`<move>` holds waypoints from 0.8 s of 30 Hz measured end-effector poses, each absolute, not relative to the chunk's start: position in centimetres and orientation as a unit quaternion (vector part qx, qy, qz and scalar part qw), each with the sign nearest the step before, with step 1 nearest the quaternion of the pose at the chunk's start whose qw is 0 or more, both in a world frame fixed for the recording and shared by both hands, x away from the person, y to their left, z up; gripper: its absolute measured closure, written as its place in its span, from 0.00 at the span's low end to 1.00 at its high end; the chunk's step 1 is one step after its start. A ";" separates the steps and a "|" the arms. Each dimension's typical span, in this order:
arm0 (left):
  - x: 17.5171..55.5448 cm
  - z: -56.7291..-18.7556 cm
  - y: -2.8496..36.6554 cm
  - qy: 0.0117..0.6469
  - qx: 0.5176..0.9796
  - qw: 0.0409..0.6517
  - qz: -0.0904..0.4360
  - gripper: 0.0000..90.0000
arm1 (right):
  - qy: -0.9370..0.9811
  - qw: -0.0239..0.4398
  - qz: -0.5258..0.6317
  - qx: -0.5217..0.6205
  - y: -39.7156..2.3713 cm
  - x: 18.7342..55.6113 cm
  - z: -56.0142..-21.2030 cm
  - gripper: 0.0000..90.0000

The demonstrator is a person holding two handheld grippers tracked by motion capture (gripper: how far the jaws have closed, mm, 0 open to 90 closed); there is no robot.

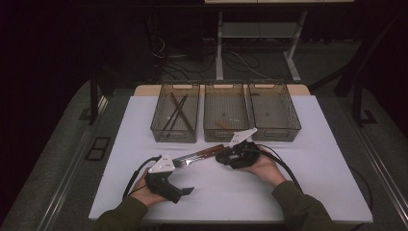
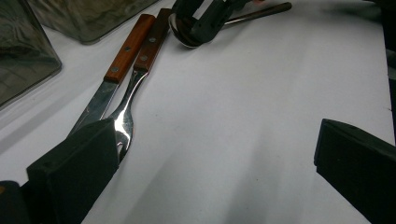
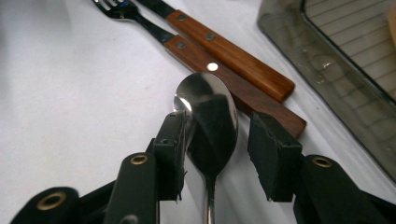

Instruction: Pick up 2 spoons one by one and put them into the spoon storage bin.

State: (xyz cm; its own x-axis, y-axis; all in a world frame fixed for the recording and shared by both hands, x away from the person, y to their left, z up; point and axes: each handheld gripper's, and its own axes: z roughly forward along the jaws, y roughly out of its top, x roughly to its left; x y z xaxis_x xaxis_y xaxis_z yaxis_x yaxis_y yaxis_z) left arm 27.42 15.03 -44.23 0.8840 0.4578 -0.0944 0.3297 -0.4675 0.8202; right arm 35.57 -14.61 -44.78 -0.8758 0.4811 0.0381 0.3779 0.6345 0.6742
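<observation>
The room was dim. A white table (image 1: pixel 332 159) stood on grey floor (image 1: pixel 57 159). Behind it rose a white desk frame (image 1: pixel 260 33) with cables (image 1: pixel 168 60) trailing beneath, against dark surroundings.

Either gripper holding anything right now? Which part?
Right gripper straddles the spoon at its bowl; one pad touches, the other shows a gap, so a firm hold cannot be told. Left gripper is open, holding nothing.
</observation>
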 end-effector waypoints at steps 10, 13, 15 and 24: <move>27.4 -44.2 15.0 0.231 0.854 0.461 0.070 0.00 | 0.906 0.076 0.353 0.223 -14.5 35.3 -44.6 0.77; 27.4 -44.3 15.0 0.232 0.853 0.462 0.070 0.00 | 0.905 0.081 0.355 0.221 -14.6 35.4 -44.4 0.83; 27.4 -44.2 15.0 0.232 0.853 0.462 0.070 0.00 | 0.904 0.079 0.357 0.222 -14.7 35.4 -44.4 0.86; 27.4 -44.2 15.0 0.231 0.854 0.461 0.070 0.00 | 0.904 0.064 0.369 0.207 -15.0 35.3 -43.8 0.97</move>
